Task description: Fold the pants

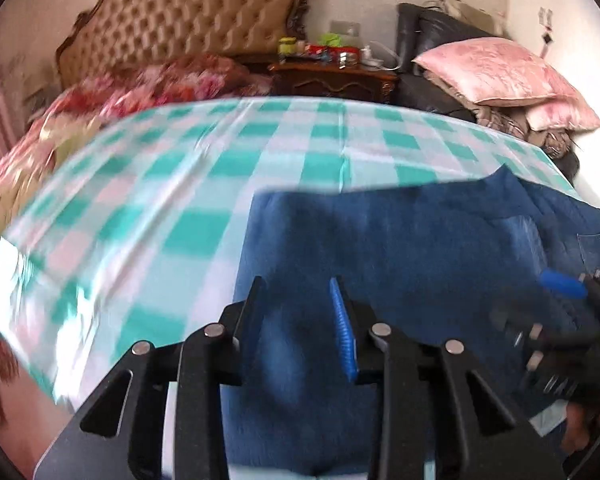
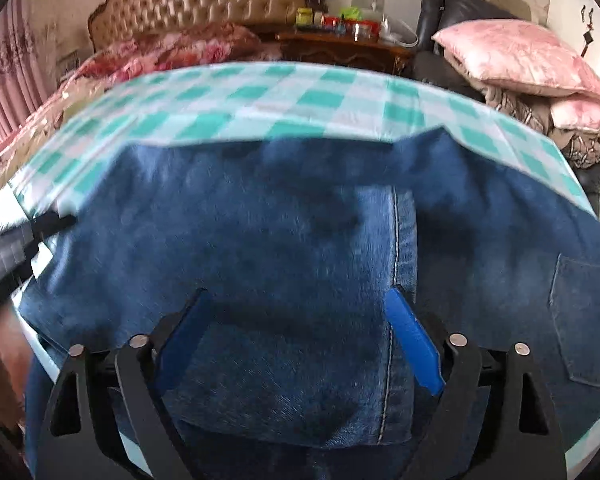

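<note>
Blue jeans [image 1: 400, 240] lie folded and flat on the green-and-white checked bed sheet [image 1: 180, 168]. Their left edge runs straight down the sheet. My left gripper [image 1: 298, 292] hovers over that left part, its jaws narrowly apart with denim showing in the gap and no pad pressing on it. My right gripper [image 1: 540, 304] appears blurred at the right edge. In the right wrist view the jeans [image 2: 260, 220] fill the middle, with a back pocket [image 2: 580, 320] at the right. Over a seam, my right gripper [image 2: 298, 296] stands wide open and holds nothing.
A tufted headboard [image 1: 180, 16] and a floral blanket [image 1: 160, 84] lie at the bed's far end. A dark nightstand [image 1: 332, 76] with jars stands behind. Pink pillows [image 1: 496, 72] are piled on a dark chair at the right. The sheet [image 2: 240, 96] beyond the jeans is bare.
</note>
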{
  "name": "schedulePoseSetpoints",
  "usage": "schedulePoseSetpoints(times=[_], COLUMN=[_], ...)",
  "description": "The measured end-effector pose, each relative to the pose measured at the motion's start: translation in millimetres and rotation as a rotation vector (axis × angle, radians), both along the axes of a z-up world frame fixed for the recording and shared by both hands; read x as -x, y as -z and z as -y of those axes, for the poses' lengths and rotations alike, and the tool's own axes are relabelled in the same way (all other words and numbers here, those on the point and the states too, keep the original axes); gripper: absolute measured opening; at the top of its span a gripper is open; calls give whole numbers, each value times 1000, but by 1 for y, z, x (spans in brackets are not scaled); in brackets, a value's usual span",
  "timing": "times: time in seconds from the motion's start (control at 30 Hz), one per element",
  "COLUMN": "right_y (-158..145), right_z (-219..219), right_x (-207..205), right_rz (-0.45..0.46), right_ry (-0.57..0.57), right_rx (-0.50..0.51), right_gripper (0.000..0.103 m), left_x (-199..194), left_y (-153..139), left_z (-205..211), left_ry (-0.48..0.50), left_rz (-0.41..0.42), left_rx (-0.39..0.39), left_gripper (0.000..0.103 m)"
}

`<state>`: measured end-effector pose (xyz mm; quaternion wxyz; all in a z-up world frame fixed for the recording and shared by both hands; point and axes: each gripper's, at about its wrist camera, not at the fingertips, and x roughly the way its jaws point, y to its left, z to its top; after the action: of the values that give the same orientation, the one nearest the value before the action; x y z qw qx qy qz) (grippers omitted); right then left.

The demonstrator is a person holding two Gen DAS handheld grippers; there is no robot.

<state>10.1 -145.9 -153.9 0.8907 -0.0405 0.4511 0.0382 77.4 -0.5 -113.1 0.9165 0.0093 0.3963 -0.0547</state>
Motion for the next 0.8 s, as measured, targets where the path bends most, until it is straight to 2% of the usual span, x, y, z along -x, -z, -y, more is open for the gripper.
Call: schedulePoseSetpoints(times=[0.1, 0.2, 0.27, 0.3, 0.37, 0.43, 0.53, 0.63, 0.7, 0.73, 0.8], right_y=[4, 4, 6, 6, 6, 6, 5, 3, -2, -6, -20], right_z=[-6, -4, -4, -4, -3, -3, -3, -4, -6, -7, -10], right_x=[1, 2, 3, 4, 6, 6, 4, -1, -5, -6, -6], right_rz=[0, -6, -3, -2, 0, -1, -8, -43, -73, -63, -15], right_ry=[-32, -42, -58, -61, -71, -76, -76, -79, -67, -57, -70], right_rx=[49, 43, 48, 48, 48, 49, 51, 61, 94, 114, 105], right_gripper=[85, 86, 86, 87, 87, 87, 87, 87, 86, 86, 86], left_x=[-29, -67, -82, -89, -99, -107, -116, -119, -112, -100, -79], left_y=[-3, 11, 20, 26, 28, 29, 32, 29, 21, 14, 7], left_z=[9, 18, 20, 19, 13, 7, -6, -18, -30, -39, -49], left_ry=[50, 113, 100, 112, 102, 105, 109, 97, 60, 41, 52], left_rz=[-36, -149, -183, -213, -213, -219, -223, -210, -187, -156, -125], left_rx=[11, 66, 23, 26, 46, 50, 96, 125, 140, 158, 211], left_gripper=[29, 23, 22, 23, 17, 17, 17, 17, 19, 23, 24])
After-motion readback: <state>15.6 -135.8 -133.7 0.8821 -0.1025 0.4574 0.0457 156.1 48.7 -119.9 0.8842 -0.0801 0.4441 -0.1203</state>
